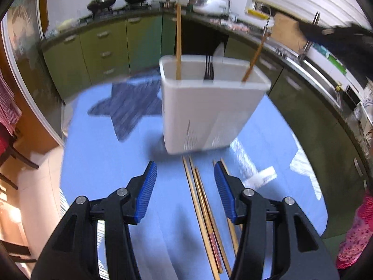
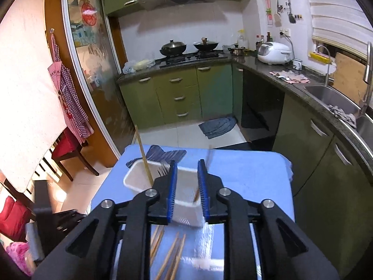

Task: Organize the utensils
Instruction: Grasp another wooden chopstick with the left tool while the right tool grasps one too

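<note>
A white plastic utensil holder (image 1: 209, 107) stands on the blue table (image 1: 105, 163). It holds two wooden chopsticks (image 1: 178, 42), a dark fork (image 1: 209, 68) and a white utensil. Several wooden chopsticks (image 1: 205, 210) lie flat on the table in front of it. My left gripper (image 1: 185, 172) is open, low over those chopsticks, empty. My right gripper (image 2: 186, 170) is open above the holder (image 2: 184, 207), with a blurred chopstick (image 2: 196, 196) between its jaws dropping into the holder. More chopsticks (image 2: 172, 254) lie below it.
A blue striped cloth (image 1: 130, 102) lies on the table behind the holder. Green kitchen cabinets (image 2: 177, 95), a stove with woks (image 2: 191, 46) and a sink (image 2: 331, 95) surround the table. Chairs (image 2: 67, 149) stand to the left.
</note>
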Available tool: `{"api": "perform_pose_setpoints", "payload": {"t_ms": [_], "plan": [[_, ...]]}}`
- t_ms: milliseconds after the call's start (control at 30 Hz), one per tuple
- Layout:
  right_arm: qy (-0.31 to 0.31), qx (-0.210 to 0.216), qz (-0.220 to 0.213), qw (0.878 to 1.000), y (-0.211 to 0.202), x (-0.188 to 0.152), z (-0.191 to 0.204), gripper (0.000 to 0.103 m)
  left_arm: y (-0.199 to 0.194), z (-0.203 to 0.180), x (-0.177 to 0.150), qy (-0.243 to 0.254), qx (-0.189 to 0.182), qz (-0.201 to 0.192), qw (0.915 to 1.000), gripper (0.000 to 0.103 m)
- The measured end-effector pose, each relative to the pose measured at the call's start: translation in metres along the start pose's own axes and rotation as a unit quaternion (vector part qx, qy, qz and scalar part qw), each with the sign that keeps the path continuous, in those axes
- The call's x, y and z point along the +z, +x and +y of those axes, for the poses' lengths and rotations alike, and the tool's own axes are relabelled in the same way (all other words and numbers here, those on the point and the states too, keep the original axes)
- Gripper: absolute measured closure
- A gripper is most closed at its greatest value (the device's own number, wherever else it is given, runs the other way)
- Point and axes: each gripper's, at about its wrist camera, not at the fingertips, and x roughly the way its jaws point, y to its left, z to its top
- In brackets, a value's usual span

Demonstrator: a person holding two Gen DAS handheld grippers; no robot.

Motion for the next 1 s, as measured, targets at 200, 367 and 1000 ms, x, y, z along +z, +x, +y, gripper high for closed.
{"api": "perform_pose_setpoints", "payload": {"t_ms": [200,367,1000], "plan": [[0.015,-0.013,0.027,0.999,-0.014,-0.047,-0.026,0.082,0.046,0.0,-0.017,-0.004,0.019,0.074,0.9971,0.064],[0.035,-0.013,0.053,0.998,-0.008,-0.08,-0.049,0.082,0.069,-0.002,-0.024,-0.017,0.012,0.11,0.9937,0.069],[0.059,0.004,0.074,0.995,0.003,-0.1,-0.058,0.074,0.101,-0.016,-0.03,-0.011,0.038,0.162,0.986,0.094]]}}
